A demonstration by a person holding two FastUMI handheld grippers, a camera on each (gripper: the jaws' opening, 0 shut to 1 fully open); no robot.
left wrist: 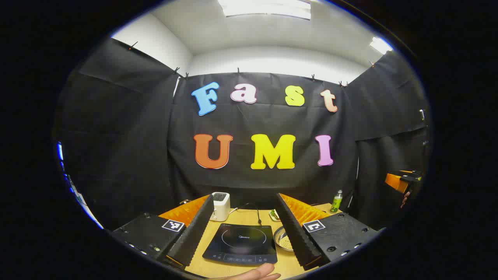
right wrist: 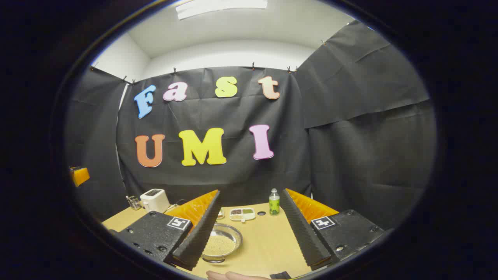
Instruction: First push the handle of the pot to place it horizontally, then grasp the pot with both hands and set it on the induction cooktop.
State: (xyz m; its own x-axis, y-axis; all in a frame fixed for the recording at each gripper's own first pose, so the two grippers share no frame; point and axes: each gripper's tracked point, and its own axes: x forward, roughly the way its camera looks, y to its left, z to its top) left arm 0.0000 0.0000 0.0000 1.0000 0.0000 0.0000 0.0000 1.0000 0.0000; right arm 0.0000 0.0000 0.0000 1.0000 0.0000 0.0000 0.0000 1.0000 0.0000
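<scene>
My right gripper (right wrist: 249, 229) hangs above the worktop (right wrist: 268, 241), jaws spread wide. A metal bowl (right wrist: 220, 243) of pale grains, perhaps, sits by my left finger. Toward the far edge stand a green bottle (right wrist: 274, 202), a divided dish (right wrist: 242, 213) and a white toaster (right wrist: 154, 199).

Black cloth walls (left wrist: 128, 128) close the booth at nine, twelve and three o'clock, a white ceiling with lit panels (left wrist: 264, 7) at twelve, a wooden table (right wrist: 268, 241) at six.
</scene>
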